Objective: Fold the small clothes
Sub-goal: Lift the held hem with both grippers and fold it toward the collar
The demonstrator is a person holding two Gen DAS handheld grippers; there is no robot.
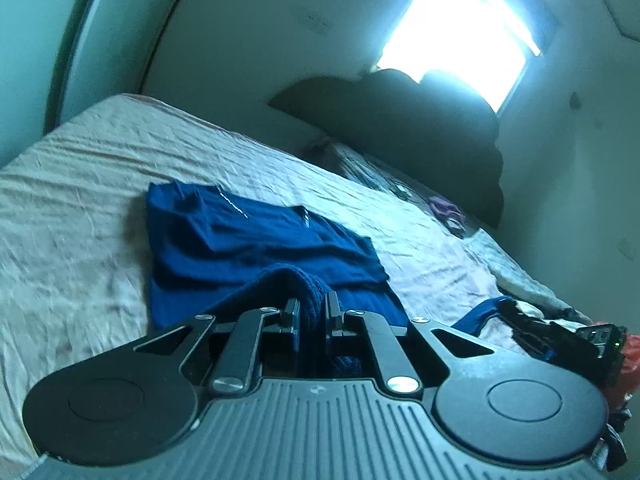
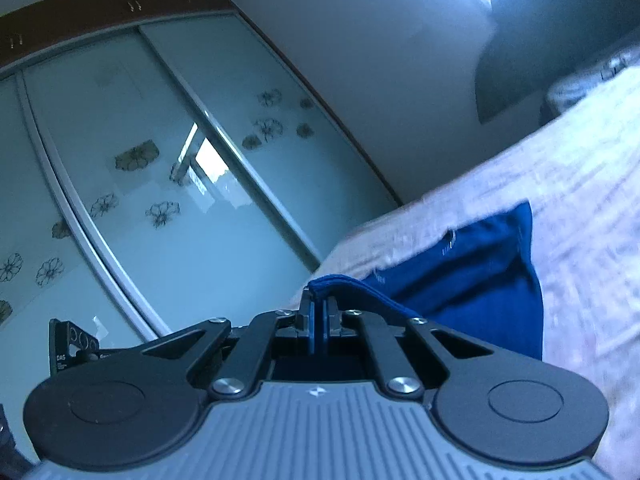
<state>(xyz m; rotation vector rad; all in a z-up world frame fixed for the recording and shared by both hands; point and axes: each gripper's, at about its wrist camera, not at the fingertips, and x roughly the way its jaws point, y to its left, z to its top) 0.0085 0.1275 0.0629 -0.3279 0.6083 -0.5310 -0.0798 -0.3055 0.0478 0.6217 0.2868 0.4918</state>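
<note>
A dark blue garment lies partly folded on the pale bed sheet. My left gripper is shut on a thick bunched edge of it, lifted just above the bed. My right gripper is shut on a thin hem of the same blue garment, which trails off to the right onto the sheet. The other gripper shows at the right in the left wrist view, with blue cloth leading to it.
Dark pillows lie at the head of the bed under a bright window. Loose clothes lie along the bed's far side. A wardrobe with frosted flowered sliding doors stands beyond the bed's edge.
</note>
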